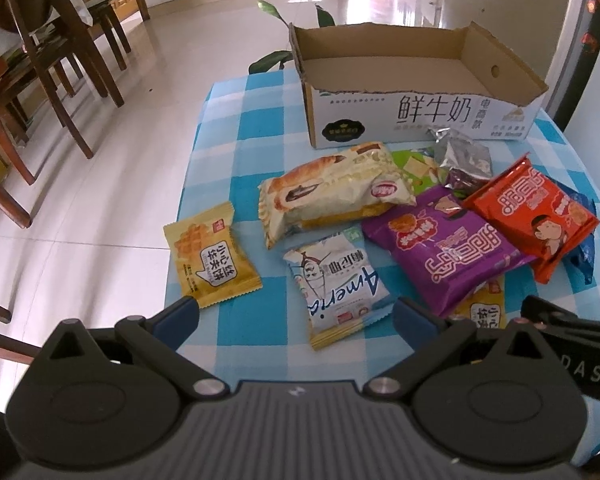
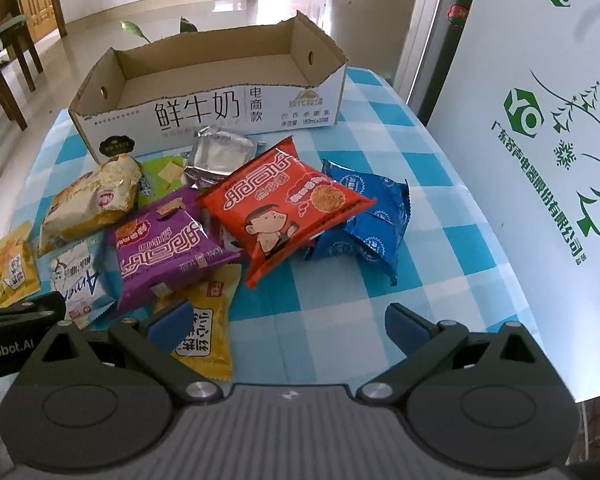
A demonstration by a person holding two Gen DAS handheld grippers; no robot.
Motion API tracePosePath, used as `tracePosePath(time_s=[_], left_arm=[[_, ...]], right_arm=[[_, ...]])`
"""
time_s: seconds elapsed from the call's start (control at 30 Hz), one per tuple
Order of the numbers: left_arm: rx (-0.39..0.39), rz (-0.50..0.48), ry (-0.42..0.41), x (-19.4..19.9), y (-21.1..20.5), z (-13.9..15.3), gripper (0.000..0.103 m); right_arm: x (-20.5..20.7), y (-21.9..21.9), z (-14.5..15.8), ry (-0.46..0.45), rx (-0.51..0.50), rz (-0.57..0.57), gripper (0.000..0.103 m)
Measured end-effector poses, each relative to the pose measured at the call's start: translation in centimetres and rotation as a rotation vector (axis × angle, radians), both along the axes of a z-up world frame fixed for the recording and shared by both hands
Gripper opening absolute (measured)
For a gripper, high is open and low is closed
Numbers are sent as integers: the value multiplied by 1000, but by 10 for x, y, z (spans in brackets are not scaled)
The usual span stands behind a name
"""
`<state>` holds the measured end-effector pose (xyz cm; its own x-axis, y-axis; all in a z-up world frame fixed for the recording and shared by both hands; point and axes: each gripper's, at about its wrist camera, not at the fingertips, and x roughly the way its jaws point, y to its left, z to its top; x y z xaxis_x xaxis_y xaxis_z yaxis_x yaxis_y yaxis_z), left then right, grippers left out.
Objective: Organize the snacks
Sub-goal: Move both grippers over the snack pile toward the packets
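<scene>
Hovering wide-open and empty, left gripper (image 1: 296, 314) and right gripper (image 2: 288, 322), snack pile (image 2: 204, 216) mid-table, yellow packet (image 1: 210, 256) seemingly overhanging tablecloth (image 2: 440, 184) edge.

Bright daylight from the far doorway, glare on the floor (image 1: 140, 128), fisheye-bent edges, slight softness

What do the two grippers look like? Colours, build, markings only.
Both match: left gripper and right gripper have blue fingertip pads on black linkage arms with silver pivot pins, round black side housings and a ribbed grey centre. White lettering on the side bodies, partly cut off. No cables or sleeves visible.
</scene>
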<state>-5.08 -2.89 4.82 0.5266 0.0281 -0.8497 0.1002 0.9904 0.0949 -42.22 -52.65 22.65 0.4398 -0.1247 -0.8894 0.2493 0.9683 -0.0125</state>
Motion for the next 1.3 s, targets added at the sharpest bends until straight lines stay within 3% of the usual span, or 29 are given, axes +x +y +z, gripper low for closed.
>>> tracePosePath(time_s=[1.3], left_arm=[[-29,3,17,0,-2,-3,100]], right_arm=[[3,4,-6,28,-48,6,102]])
